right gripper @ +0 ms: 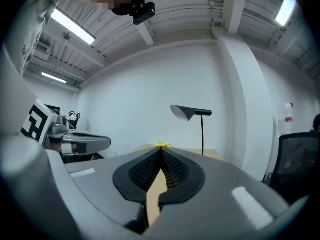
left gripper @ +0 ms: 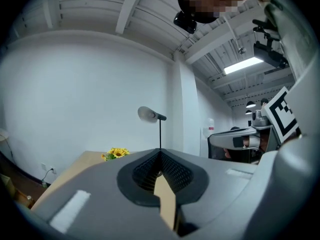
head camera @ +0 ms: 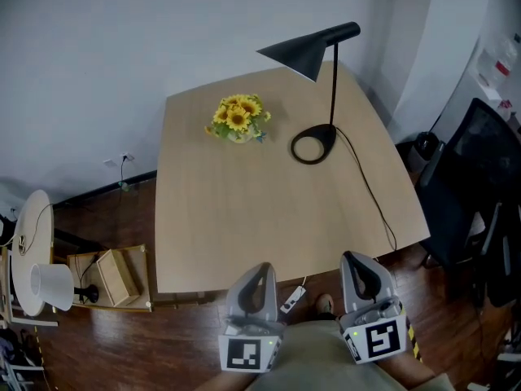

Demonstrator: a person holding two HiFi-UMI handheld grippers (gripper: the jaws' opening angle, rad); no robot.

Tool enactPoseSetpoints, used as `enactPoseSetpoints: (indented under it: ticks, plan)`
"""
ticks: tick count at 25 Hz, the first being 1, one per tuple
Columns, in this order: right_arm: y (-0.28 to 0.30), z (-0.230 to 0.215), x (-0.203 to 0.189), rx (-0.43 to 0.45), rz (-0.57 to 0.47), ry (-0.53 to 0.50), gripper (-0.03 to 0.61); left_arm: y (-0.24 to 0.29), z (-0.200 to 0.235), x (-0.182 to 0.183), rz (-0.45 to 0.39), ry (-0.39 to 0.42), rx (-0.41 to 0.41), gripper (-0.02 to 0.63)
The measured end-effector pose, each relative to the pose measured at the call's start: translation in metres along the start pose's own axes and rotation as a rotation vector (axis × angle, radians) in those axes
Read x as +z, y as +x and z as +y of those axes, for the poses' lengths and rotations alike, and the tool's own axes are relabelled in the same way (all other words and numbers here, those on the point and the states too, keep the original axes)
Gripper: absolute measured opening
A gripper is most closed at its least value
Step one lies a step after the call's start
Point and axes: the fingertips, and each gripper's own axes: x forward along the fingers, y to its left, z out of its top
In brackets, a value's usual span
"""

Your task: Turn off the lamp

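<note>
A black desk lamp [head camera: 308, 49] with a cone shade, thin stem and ring base [head camera: 313, 145] stands at the far right of the light wooden table [head camera: 244, 218]. Its black cable [head camera: 370, 198] runs over the table's right front edge. I cannot tell whether it is lit. My left gripper [head camera: 261, 267] and right gripper [head camera: 351, 257] hover side by side at the table's near edge, both shut and empty, well short of the lamp. The lamp [left gripper: 149, 115] shows far beyond my left gripper [left gripper: 160, 153], and the lamp [right gripper: 189, 112] likewise beyond my right gripper [right gripper: 162, 150].
A small vase of sunflowers [head camera: 238, 119] sits left of the lamp base. A black office chair [head camera: 476, 186] stands right of the table. On the floor lie a white power strip [head camera: 291, 300], a wooden crate [head camera: 114, 277] and a white round stand [head camera: 32, 251].
</note>
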Motion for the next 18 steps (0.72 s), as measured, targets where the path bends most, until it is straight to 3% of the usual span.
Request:
enactPoseSetpoints:
  ticks: [8, 13, 18]
  plan:
    - [-0.019, -0.038, -0.018, 0.11, -0.007, 0.056, -0.002, 0.002, -0.04, -0.013, 0.051, 0.062, 0.107, -0.011]
    - [-0.026, -0.049, -0.026, 0.066, 0.003, 0.087, -0.002, -0.006, -0.044, -0.025, 0.079, 0.077, 0.109, -0.011]
    - [-0.034, -0.035, -0.025, 0.036, 0.0, 0.069, -0.003, -0.013, -0.037, -0.018, 0.042, 0.072, 0.073, -0.011]
